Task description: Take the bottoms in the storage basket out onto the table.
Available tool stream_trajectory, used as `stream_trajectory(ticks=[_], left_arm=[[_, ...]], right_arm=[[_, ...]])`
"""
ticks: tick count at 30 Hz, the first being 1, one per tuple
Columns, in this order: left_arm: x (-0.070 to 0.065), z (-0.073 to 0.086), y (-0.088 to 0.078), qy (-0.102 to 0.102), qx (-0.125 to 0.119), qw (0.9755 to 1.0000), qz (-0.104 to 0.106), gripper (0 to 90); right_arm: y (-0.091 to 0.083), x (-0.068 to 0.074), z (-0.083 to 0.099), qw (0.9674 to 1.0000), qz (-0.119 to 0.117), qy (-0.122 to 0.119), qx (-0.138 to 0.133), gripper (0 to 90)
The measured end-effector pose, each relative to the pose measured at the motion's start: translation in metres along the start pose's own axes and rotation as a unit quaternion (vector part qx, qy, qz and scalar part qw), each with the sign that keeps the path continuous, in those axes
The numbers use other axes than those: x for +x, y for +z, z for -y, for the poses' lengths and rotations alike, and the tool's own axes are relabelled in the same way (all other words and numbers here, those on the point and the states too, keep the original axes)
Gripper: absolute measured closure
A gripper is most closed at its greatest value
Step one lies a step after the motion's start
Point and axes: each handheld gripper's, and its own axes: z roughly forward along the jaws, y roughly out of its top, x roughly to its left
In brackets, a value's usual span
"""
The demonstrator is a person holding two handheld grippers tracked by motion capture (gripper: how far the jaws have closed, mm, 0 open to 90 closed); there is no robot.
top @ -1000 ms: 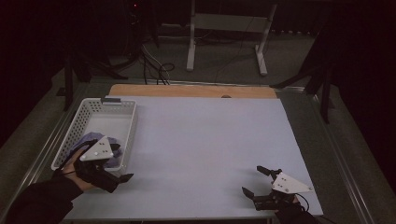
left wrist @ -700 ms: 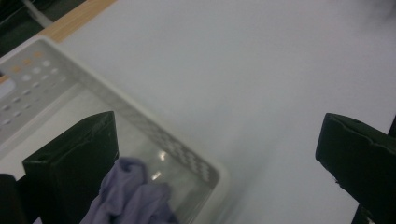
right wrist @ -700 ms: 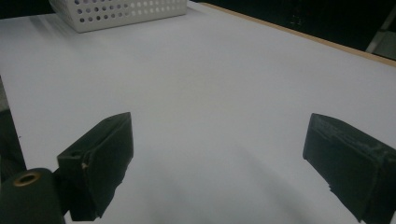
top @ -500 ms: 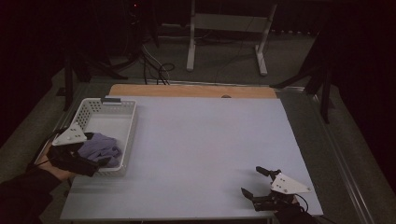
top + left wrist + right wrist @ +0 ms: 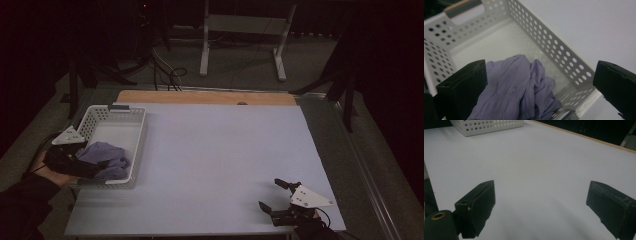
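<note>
Crumpled lilac cloth [image 5: 516,87] lies in near end of white perforated plastic basket [image 5: 137,142], table's left. Soft, light, limp, probably snags holes; pinch top fold. Left gripper [image 5: 102,164] wide, jaws straddling cloth; right gripper [image 5: 274,194] wide, empty, near right.

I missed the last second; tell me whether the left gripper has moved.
Yes. The left gripper has swung from the basket's near table-side corner out past its outer left wall; its jaws stand open over the purple cloth.
</note>
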Motion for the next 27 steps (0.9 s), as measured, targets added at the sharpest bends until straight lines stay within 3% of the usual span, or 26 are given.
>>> stream_trajectory(ticks=[2, 6, 9, 15, 22, 24, 27], left_arm=[[0.001, 0.000, 0.005, -0.002, 0.003, 0.9999, 0.011, 0.2], [0.002, -0.001, 0.016, 0.004, 0.027, 0.9996, 0.000, 0.2], [0.005, -0.001, 0.025, 0.003, 0.043, 0.9990, 0.005, 0.3], [0.012, 0.001, 0.042, 0.004, 0.086, 0.9962, 0.008, 0.3], [0.014, 0.003, 0.059, 0.022, 0.148, 0.9887, 0.011, 0.3], [0.014, 0.004, 0.064, 0.026, 0.170, 0.9849, 0.015, 0.3], [0.013, 0.005, 0.068, 0.041, 0.195, 0.9799, 0.001, 0.3]], right_arm=[[0.000, 0.000, 0.000, 1.0000, 0.001, -0.001, 0.000, 8.7], [0.000, 0.000, 0.000, 1.0000, 0.000, 0.001, 0.000, 8.7], [0.000, 0.000, 0.001, 1.0000, -0.003, 0.003, -0.001, 8.7], [0.000, 0.000, 0.001, 1.0000, -0.001, 0.002, 0.000, 8.7], [-0.001, 0.000, 0.001, 1.0000, 0.002, 0.004, 0.002, 8.8], [-0.001, -0.001, 0.002, 1.0000, 0.003, 0.001, 0.002, 8.7], [-0.002, -0.001, 0.001, 1.0000, 0.001, 0.004, 0.002, 8.7]])
